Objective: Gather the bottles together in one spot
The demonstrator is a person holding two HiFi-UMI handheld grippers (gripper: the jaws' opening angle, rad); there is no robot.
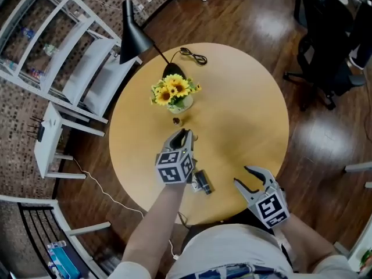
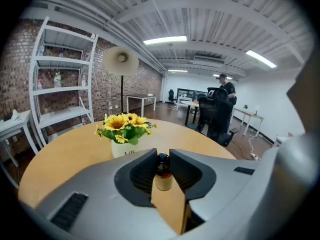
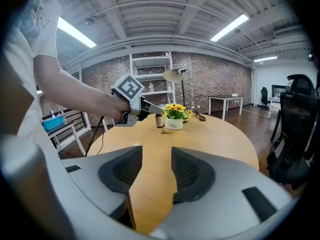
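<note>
Bottles counted: two for sure. One upright bottle (image 2: 163, 176) sits at the tips of my left hand-held gripper (image 1: 185, 133). It has a black round cap and a tan-brown cylinder body, with its long axis vertical and cap up. The jaws are closed in on it, almost together. It is just in front of the flower pot (image 1: 180, 103).

One lying bottle (image 1: 201, 182) is on its side on the counter (image 1: 244, 109), right beside the left hand-held gripper's marker cube. It is a dark, short cylinder. In the head view its long axis runs from upper left to lower right, and I cannot tell which end has the cap.

One small brown piece (image 1: 176, 121) lies between the pot and the left jaws. It is too small to tell if it is a third bottle.

My right hand-held gripper (image 1: 244, 176) is near the counter's near edge, well apart from both bottles. Its jaws are apart with nothing between them.

The counter is round, smooth light wood. Also on it are one pot of yellow sunflowers, one black lamp (image 1: 135, 36) with a cone shade, and one black cable (image 1: 195, 56).
</note>
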